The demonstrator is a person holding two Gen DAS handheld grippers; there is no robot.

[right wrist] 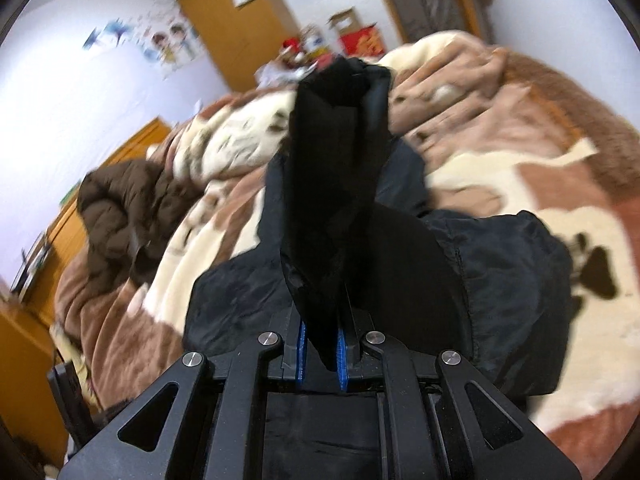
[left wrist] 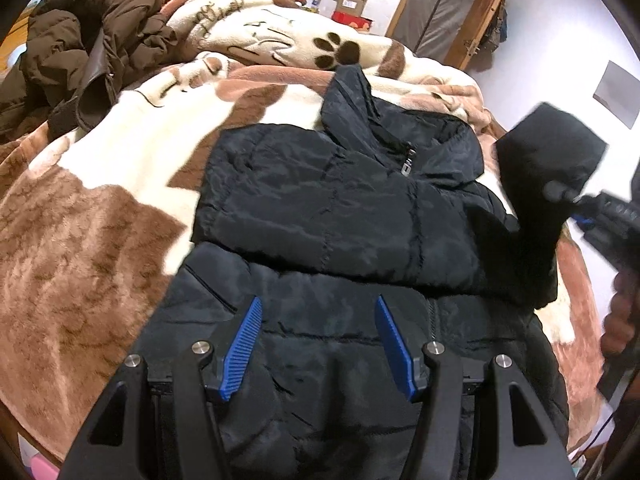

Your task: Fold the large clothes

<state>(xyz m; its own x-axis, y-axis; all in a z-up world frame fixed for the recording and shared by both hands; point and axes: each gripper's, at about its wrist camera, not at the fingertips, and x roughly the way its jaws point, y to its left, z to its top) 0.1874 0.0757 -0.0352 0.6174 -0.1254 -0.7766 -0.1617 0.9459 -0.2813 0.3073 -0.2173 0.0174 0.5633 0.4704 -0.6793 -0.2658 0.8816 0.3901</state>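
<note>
Setting: a bed covered by a plush blanket (left wrist: 100, 208) in brown, pink and cream with paw prints.
Task garment: a black padded jacket (left wrist: 340, 208) lies front-up on the blanket, zip pull near the collar, one side already laid across the chest.
Sleeve: the jacket's black sleeve (right wrist: 340, 184) is raised off the bed, its cuff end uppermost and blurred in the right wrist view.
Left gripper (left wrist: 318, 344): poised over the lower body of the jacket; jaws spread wide, blue pads facing each other with only fabric beneath them and nothing between.
Right gripper (right wrist: 320, 354): jaws drawn together and clamped on the sleeve, a fold of black cloth pinched between the blue pads.
Cross view: from the left wrist camera the right gripper (left wrist: 576, 200) appears at the right edge, level with the jacket's shoulder, with the sleeve standing up from it.
Second garment: a brown puffer coat (left wrist: 80, 52) lies crumpled at the far left of the bed, well apart from the jacket.
Background: wooden wardrobe (right wrist: 240, 28) and cardboard boxes (left wrist: 350, 8) beyond the bed.
</note>
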